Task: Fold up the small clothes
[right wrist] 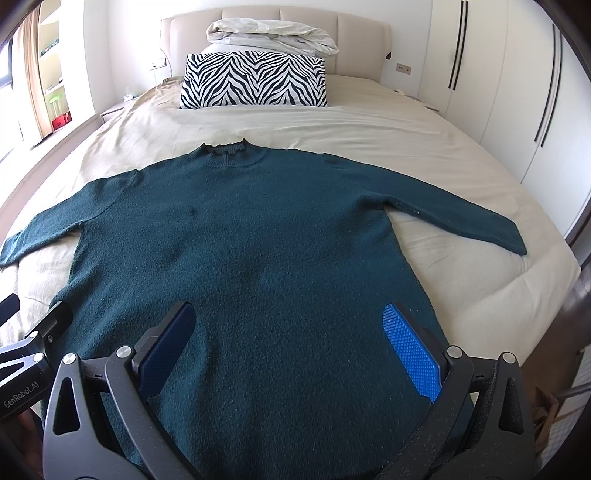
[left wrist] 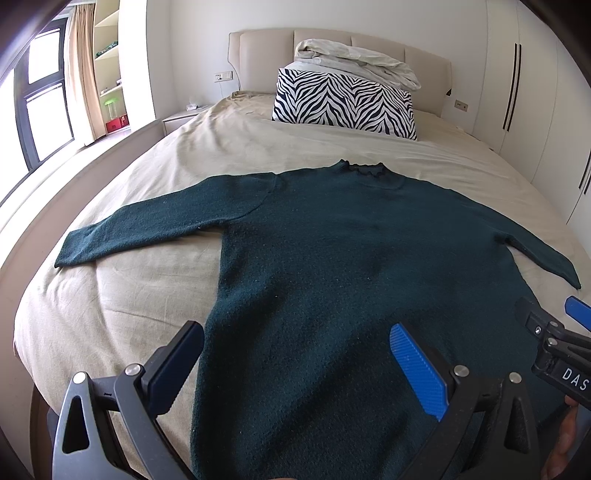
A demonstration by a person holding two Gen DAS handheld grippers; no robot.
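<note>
A dark green sweater [left wrist: 332, 251] [right wrist: 251, 236] lies flat on the bed, collar toward the headboard, both sleeves spread out to the sides. My left gripper [left wrist: 295, 354] is open above the sweater's lower left part, its left finger over the sheet beside the hem edge. My right gripper [right wrist: 288, 336] is open above the lower right part of the sweater, with nothing between its fingers. The right gripper's tip [left wrist: 550, 325] shows at the right edge of the left wrist view, and the left gripper's tip [right wrist: 37, 332] shows at the left edge of the right wrist view.
The bed has a beige sheet [left wrist: 155, 280] [right wrist: 461, 155]. A zebra-print pillow [left wrist: 343, 103] [right wrist: 255, 79] and a bundled duvet [right wrist: 269, 35] lie at the headboard. Wardrobe doors [right wrist: 498, 74] stand on the right; a window and curtain [left wrist: 77, 74] on the left.
</note>
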